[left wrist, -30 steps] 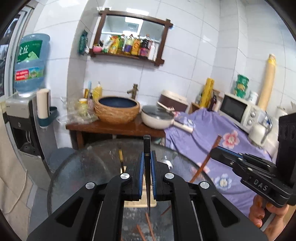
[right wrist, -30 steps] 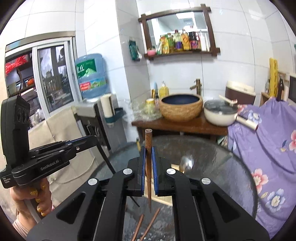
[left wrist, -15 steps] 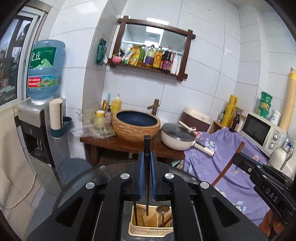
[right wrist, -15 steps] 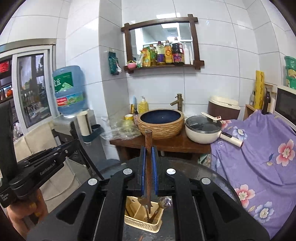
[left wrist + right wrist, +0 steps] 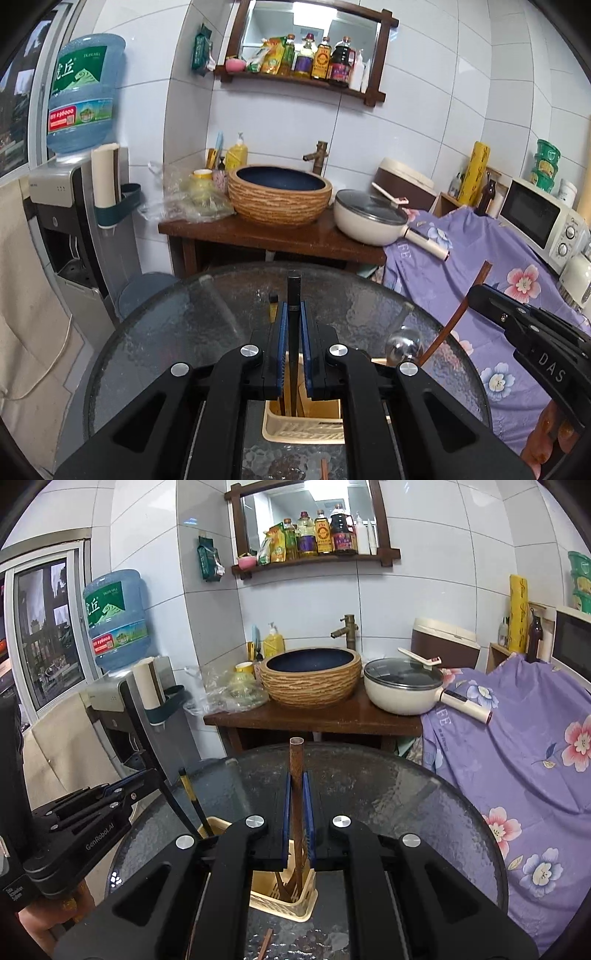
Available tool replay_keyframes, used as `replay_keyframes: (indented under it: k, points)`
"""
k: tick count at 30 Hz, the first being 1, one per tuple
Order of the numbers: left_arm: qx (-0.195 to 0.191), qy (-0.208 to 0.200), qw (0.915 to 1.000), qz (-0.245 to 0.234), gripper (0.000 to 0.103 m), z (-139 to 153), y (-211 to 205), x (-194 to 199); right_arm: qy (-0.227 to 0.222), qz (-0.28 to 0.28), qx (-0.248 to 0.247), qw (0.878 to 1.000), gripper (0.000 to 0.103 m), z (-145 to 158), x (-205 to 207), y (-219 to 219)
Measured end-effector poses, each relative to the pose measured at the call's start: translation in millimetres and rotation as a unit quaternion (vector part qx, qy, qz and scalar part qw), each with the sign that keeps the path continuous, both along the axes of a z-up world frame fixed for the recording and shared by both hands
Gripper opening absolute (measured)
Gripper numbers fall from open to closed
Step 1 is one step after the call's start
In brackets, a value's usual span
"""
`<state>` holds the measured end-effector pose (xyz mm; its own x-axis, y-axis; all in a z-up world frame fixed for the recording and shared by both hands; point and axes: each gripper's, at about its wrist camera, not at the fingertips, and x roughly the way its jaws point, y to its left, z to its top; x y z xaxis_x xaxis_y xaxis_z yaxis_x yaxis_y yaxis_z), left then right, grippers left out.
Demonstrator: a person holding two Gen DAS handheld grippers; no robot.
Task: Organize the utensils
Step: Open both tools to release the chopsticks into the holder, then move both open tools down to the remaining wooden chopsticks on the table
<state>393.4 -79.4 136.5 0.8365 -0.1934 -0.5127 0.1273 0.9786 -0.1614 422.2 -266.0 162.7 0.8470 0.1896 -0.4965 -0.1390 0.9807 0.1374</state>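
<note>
Now, w/ left gripper (image 5: 291,325) clamping black chopstick (image 5: 293,295) & right gripper (image 5: 298,801) clamping brown chopstick (image 5: 296,760), keep both upright over the holder (image 5: 303,430) before you release.

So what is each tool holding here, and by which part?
Left tool: a black chopstick, gripped near its top. Right tool: a brown chopstick, also near its top. Both hang over the holder.

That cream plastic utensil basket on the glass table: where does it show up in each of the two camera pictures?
Left wrist view: cream basket at bottom centre, just below the left claw.
Right wrist view: basket at bottom centre, below the right claw.
Shared landmark: the woven washbasin on the wooden stand.
</note>
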Motion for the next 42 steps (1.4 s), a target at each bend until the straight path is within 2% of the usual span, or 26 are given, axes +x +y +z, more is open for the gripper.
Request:
replay_keyframes:
  k: [11, 18, 23, 25, 26, 27, 30, 34, 40, 42]
  points:
    - [0.015, 0.031, 0.9994, -0.011, 0.007, -28.4, -4.4, 6.3, 0.013, -0.007, 0.002, 1.000, 0.008, -20.0, 5.7, -3.3]
    - [0.010, 0.029, 0.9994, -0.014, 0.010, -32.2, -3.9, 5.5, 0.010, -0.012, 0.004, 1.000, 0.008, -23.3, 5.3, -5.3]
    - [0.007, 0.004, 0.9999, -0.014, 0.039, -22.9, 0.8, -6.1, 0.005, -0.013, 0.009, 1.000, 0.010, -24.0, -0.7, -11.3]
    - [0.004, -0.006, 0.9998, -0.016, 0.045, -18.5, 3.9, -13.6, 0.004, -0.010, 0.019, 1.000, 0.021, -25.1, -6.7, -15.6]
    - [0.004, -0.012, 0.9997, -0.019, 0.049, -16.9, 5.7, -19.2, 0.000, -0.011, 0.027, 1.000, 0.034, -26.0, -12.3, -18.5]
    - [0.006, -0.016, 0.9996, -0.020, 0.057, -16.1, 6.8, -23.5, -0.006, -0.014, 0.031, 0.999, 0.041, -27.1, -19.1, -20.8]
    - [0.017, -0.034, 0.9991, -0.022, 0.070, -17.8, 11.7, -45.6, -0.009, -0.014, 0.023, 1.000, 0.041, -32.2, -37.7, -20.4]
    - [0.040, -0.031, 0.9983, -0.030, 0.074, -32.0, 17.4, -69.3, -0.001, 0.013, 0.013, 1.000, 0.041, -50.8, -67.5, -14.1]
    - [0.063, 0.020, 0.9973, -0.033, 0.074, -76.3, 33.2, -90.2, 0.046, 0.041, 0.005, 0.998, 0.042, -95.4, -91.6, -3.6]
    - [0.080, 0.041, 0.9955, -0.029, 0.072, -97.0, 37.3, -95.5, 0.064, 0.049, -0.014, 0.997, 0.042, -115.8, -95.4, 4.2]
